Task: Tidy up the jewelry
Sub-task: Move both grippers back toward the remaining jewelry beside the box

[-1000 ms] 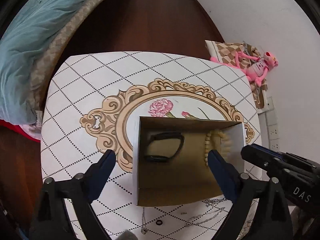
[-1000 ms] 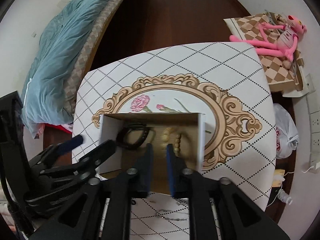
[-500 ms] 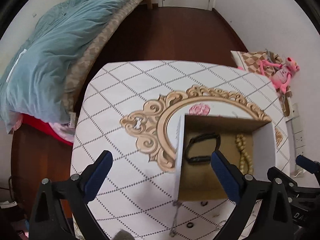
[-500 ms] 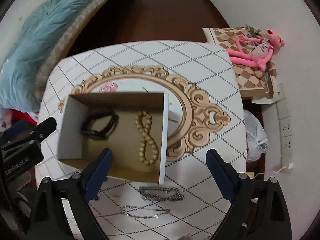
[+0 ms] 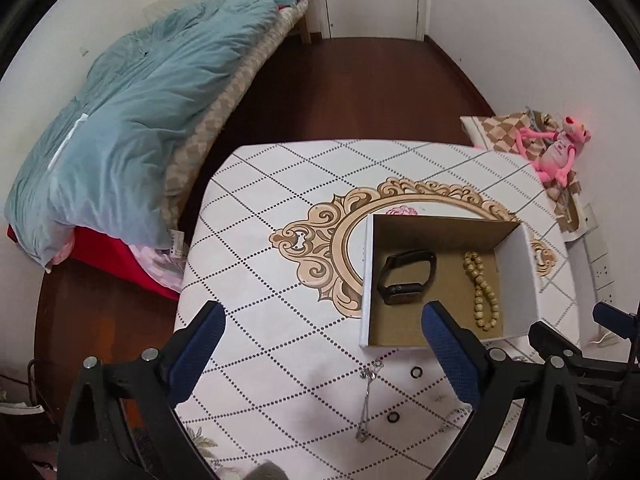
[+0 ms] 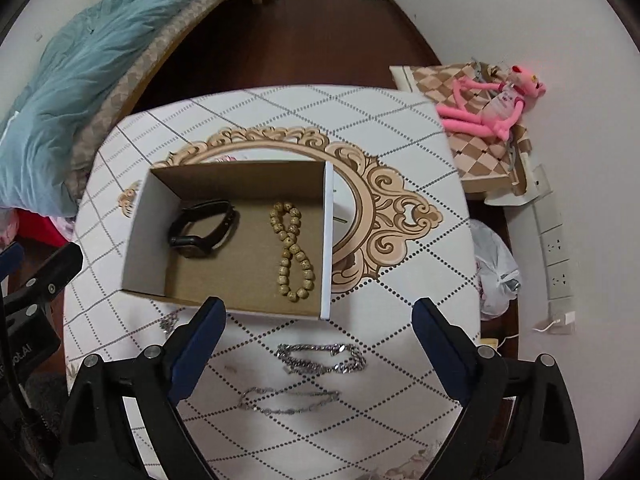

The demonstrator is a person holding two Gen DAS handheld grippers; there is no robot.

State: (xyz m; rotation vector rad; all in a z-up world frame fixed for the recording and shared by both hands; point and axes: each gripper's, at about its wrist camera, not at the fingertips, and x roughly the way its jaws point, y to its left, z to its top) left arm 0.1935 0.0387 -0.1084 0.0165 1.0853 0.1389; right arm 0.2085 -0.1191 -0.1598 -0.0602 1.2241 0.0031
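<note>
Now right tongs [image 6: 318,340] wide apart, beads [image 6: 291,251] released in box [image 6: 144,236].

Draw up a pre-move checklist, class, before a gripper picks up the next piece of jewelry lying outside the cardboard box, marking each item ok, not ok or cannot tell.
1. Right gripper open, empty: ok.
2. Left gripper open, empty: ok.
3. Thick silver chain lies unobstructed between the right fingers: ok.
4. Cardboard box has bare floor left: ok.
5. Black watch and bead bracelet already inside: ok.
6. Thin chain untangled: cannot tell.
</note>
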